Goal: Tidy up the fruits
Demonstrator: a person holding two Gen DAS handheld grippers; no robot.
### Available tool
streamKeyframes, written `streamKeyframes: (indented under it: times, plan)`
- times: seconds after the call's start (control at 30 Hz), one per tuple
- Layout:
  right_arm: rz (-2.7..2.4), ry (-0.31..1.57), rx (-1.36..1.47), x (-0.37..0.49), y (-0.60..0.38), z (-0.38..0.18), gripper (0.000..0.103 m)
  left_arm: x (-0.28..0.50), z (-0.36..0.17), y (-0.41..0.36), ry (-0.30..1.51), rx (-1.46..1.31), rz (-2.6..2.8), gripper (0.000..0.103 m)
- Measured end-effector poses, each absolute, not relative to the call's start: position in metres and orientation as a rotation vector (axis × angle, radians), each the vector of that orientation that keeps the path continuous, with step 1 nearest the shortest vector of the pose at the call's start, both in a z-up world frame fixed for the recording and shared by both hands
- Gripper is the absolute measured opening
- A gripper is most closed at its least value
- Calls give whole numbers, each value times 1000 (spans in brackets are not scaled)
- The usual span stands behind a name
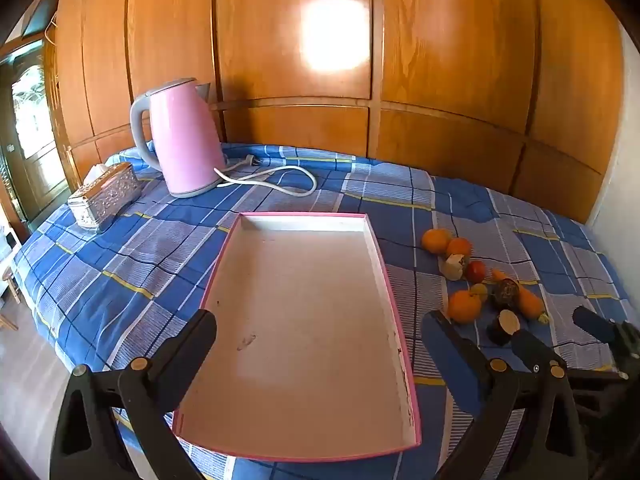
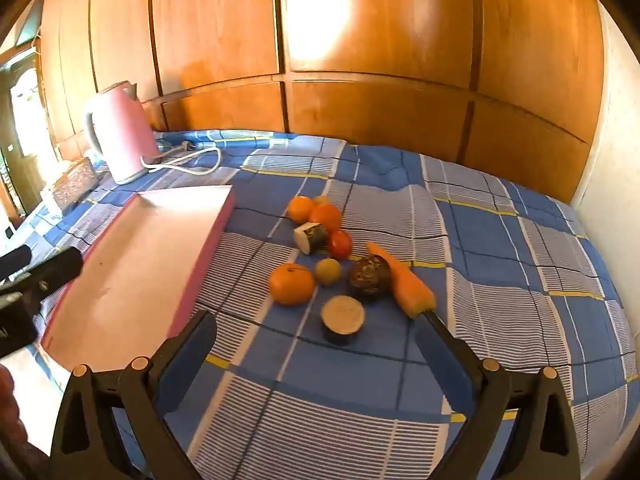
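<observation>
Fruits lie in a loose heap on the blue checked cloth [image 2: 520, 240], and none is in the tray [image 1: 372, 240] yet, so we judge that we are at the very first step: choosing a piece and closing in on it. Our right gripper [image 2: 316, 330] hangs over the cloth with its jaws spread wide and nothing between them; the heap sits at about twelve o'clock from it, with the cut dark piece [image 2: 343, 319] nearest, the big orange [image 2: 292, 284] at eleven o'clock and the carrot [image 2: 400, 280] at one o'clock, its thick end right by the right-hand finger. Our left gripper [image 1: 320, 322] is likewise wide open and holds nothing, poised above the near half of the tray, which lies to the left of the heap, at nine to ten o'clock from it. The next move, as we see it, asks us to lower the right gripper around one round fruit, probably the big orange, without nudging the small yellow-green fruit [image 2: 328, 271] or the dark round thing [image 2: 369, 276] beside it. Two more oranges [image 2: 301, 209], a red fruit [image 2: 340, 244] and another cut piece [image 2: 311, 238] crowd together further back. What the dark pieces are we cannot tell. The tray's near corner is cut off in the right view, and the kettle [image 1: 188, 140] and tissue box [image 1: 106, 194] stand well apart at the far left.
</observation>
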State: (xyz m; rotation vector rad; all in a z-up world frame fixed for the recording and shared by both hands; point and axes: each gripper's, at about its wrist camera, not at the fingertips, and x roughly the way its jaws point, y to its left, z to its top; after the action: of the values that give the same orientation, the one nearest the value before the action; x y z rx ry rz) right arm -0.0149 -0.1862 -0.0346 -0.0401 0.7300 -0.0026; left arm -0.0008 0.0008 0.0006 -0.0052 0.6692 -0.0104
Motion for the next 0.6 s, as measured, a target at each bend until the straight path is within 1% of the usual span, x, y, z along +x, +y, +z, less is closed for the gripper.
streamKeyframes:
  times: [0.17, 0.33, 0.6]
  plan:
    - [-4, 750, -57, -11, -173, -32, 99, -2, -5, 3, 682, -17, -51, 103]
    - [46, 714, -31, -17, -176, -29, 99, -1, -7, 0, 695, -23, -60, 103]
    - [44, 710, -48, -18, -171, -26, 99, 1, -9, -6, 719, -19, -101, 103]
